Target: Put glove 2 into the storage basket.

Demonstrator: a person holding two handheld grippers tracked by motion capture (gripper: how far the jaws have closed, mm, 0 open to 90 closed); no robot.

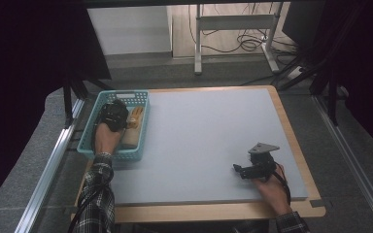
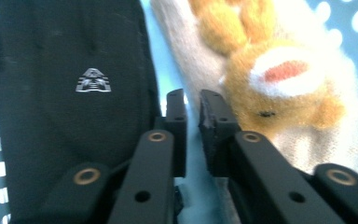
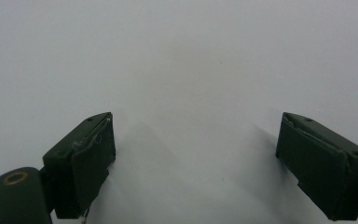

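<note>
My left gripper (image 1: 114, 112) reaches down into a teal basket (image 1: 88, 148) at the table's left. Its jaws stand almost together in the left gripper view (image 2: 193, 100), with a thin slit of teal floor between them and nothing clearly pinched. A black fabric item with a small silver logo (image 2: 74, 93) lies to their left. To their right an orange and white plush toy (image 2: 270, 79) rests on beige cloth (image 2: 186, 51). My right gripper (image 1: 238, 170) is near the front right of the grey mat (image 1: 204, 126), open (image 3: 193, 126), nothing between its jaws.
The plush toy (image 1: 135, 118) and a beige item (image 1: 131, 138) fill the basket's right half. The mat covers a wooden table (image 1: 223, 211). Metal rails (image 1: 48, 170) run along both sides, and a desk frame with cables (image 1: 238, 29) stands behind.
</note>
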